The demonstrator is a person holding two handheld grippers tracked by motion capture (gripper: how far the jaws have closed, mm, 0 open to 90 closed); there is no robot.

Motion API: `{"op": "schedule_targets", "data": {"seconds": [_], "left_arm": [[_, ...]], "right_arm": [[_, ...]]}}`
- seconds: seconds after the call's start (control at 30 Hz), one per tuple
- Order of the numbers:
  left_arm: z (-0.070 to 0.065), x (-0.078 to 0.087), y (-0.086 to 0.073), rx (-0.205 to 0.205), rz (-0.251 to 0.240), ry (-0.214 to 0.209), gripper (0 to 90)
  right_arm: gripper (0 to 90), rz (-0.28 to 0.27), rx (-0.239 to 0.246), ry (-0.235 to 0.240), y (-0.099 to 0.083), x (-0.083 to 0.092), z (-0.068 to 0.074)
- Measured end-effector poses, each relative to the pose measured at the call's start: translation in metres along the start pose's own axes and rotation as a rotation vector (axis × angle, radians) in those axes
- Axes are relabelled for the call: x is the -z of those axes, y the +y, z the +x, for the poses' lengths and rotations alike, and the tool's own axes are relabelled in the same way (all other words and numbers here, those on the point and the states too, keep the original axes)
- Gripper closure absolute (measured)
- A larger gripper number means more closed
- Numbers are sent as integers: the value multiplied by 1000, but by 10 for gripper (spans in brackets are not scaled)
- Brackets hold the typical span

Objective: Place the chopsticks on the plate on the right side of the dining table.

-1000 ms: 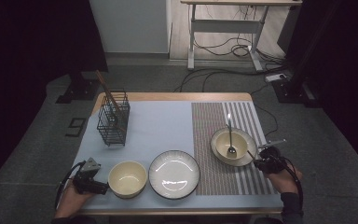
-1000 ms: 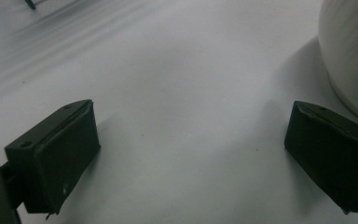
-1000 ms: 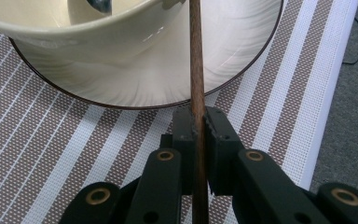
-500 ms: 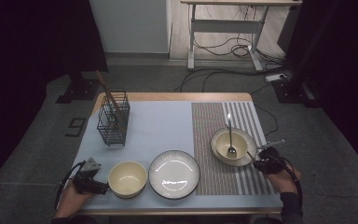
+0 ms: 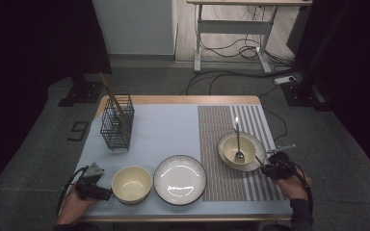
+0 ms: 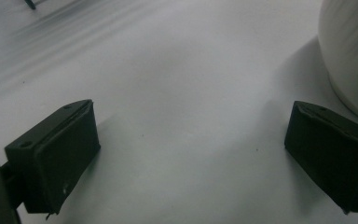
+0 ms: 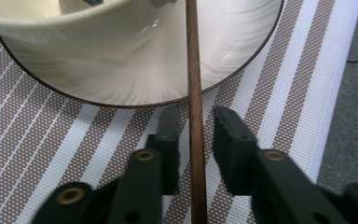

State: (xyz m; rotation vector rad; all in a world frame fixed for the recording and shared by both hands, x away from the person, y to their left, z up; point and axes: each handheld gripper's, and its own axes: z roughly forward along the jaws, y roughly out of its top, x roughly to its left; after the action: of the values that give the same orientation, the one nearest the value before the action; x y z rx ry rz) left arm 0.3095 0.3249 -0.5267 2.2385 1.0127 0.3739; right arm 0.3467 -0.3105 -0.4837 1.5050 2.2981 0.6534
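No text, label, brand or number can be read on anything. A dark mark on the floor (image 5: 78,131), just left of the wire rack (image 5: 117,123), is too small and dim to make out.

Table (image 5: 183,100) carries pale cloth (image 5: 164,130) and striped mat (image 5: 221,178).

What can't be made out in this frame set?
- Brown stick between the right tongs: its far end is hidden by the bowl's rim in the right gripper view; its near end is cut off by the bottom edge.
- Contents of the wire basket: too small and dark in the high view.
- White bowl beside the left tongs: cut off by the right edge in the left gripper view.
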Motion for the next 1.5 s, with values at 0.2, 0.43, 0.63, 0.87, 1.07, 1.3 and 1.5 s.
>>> {"op": "schedule_targets", "data": {"seconds": [0.2, 0.43, 0.63, 0.87, 1.07, 1.3, 1.5], "left_arm": [[0, 0, 0, 0, 0, 0, 25], [0, 0, 0, -1, 1, 0, 25], [0, 0, 0, -1, 2, 0, 25], [0, 0, 0, 0, 1, 0, 25], [0, 0, 0, -1, 2, 1, 25], [0, 0, 0, -1, 2, 1, 25], [0, 0, 0, -1, 2, 1, 25]], "right_arm": [[562, -21, -26, -20, -4, 6, 1], [442, -71, -74, -53, -12, 20, 0], [391, -54, -90, -75, -22, 23, 1], [339, -61, -67, -141, -31, 27, 6], [339, -44, -85, -143, -36, 26, 4], [347, -36, -97, -150, -39, 24, 0], [355, -31, -102, -157, -39, 22, -5]]}}
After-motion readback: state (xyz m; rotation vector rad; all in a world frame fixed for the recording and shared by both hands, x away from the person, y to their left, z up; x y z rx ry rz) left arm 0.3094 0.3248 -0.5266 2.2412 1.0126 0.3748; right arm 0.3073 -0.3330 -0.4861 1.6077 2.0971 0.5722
